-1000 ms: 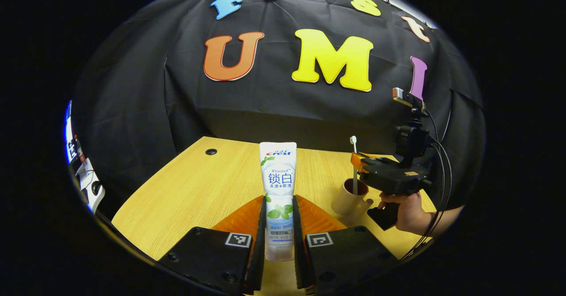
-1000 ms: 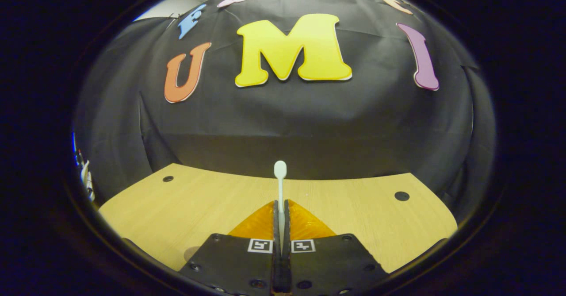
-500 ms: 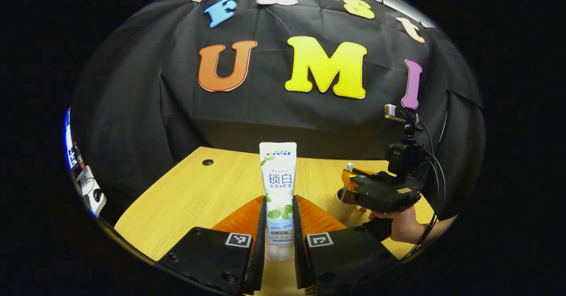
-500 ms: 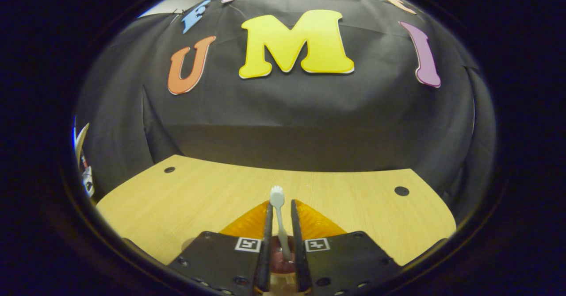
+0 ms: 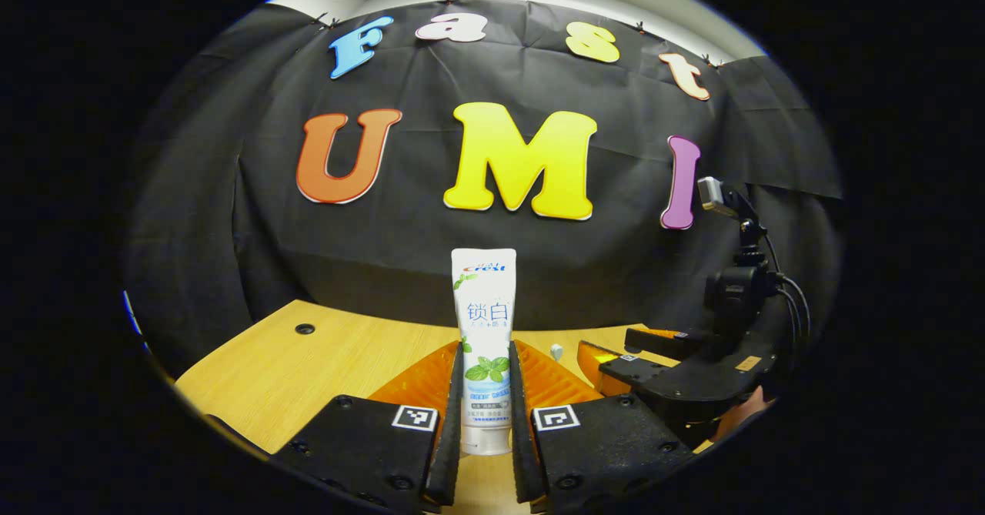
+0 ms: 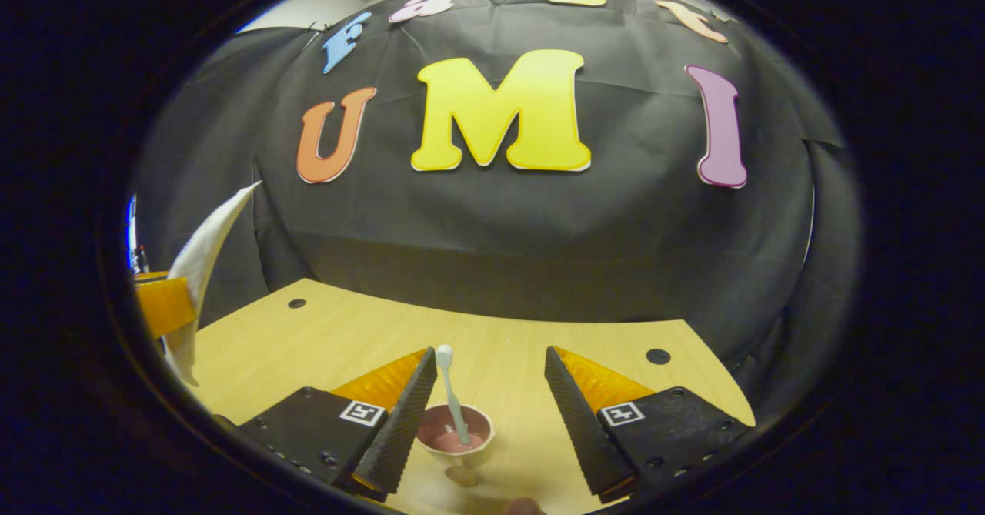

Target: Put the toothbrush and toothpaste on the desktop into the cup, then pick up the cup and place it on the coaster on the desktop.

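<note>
My left gripper (image 5: 485,353) is shut on a white toothpaste tube (image 5: 483,322), held upright above the wooden table (image 5: 308,361). In the right gripper view, my right gripper (image 6: 490,357) stands open over a small pink-lined cup (image 6: 455,436). A white toothbrush (image 6: 450,392) stands in that cup, leaning against its rim, free of both fingers. The tube (image 6: 204,261) and a left finger (image 6: 158,303) show at the far left of that view. From the left gripper view, the right gripper (image 5: 604,339) hangs open to the right, with the toothbrush head (image 5: 555,351) poking up beside it.
The table (image 6: 346,330) has round cable holes (image 6: 658,356) near its back corners. A black cloth wall closes the back. A hand (image 5: 742,415) holds the right gripper at the lower right of the left gripper view.
The right gripper opened and let the toothbrush drop into the cup, then drew back a little. The left gripper rose and swung toward the cup side with the tube.
</note>
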Available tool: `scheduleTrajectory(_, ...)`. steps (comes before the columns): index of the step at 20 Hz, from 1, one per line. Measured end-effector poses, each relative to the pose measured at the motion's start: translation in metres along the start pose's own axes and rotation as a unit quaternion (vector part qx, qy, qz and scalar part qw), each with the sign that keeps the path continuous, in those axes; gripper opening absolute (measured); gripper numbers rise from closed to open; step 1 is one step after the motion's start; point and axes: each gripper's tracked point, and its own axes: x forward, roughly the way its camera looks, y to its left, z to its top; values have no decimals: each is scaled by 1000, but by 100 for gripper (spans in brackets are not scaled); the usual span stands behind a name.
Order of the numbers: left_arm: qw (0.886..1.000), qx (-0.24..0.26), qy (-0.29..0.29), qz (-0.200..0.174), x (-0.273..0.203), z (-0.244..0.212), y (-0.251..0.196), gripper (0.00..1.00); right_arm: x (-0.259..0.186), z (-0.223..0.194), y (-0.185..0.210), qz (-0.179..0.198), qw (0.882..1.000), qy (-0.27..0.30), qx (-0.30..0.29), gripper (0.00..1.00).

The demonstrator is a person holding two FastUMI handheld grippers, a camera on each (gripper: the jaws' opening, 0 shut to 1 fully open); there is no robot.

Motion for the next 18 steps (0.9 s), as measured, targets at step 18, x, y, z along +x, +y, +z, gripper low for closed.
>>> scheduleTrajectory(18,991,42,-77,-98,119,-112,-93,31,-20,-90,-109,-56,995,77,24,96)
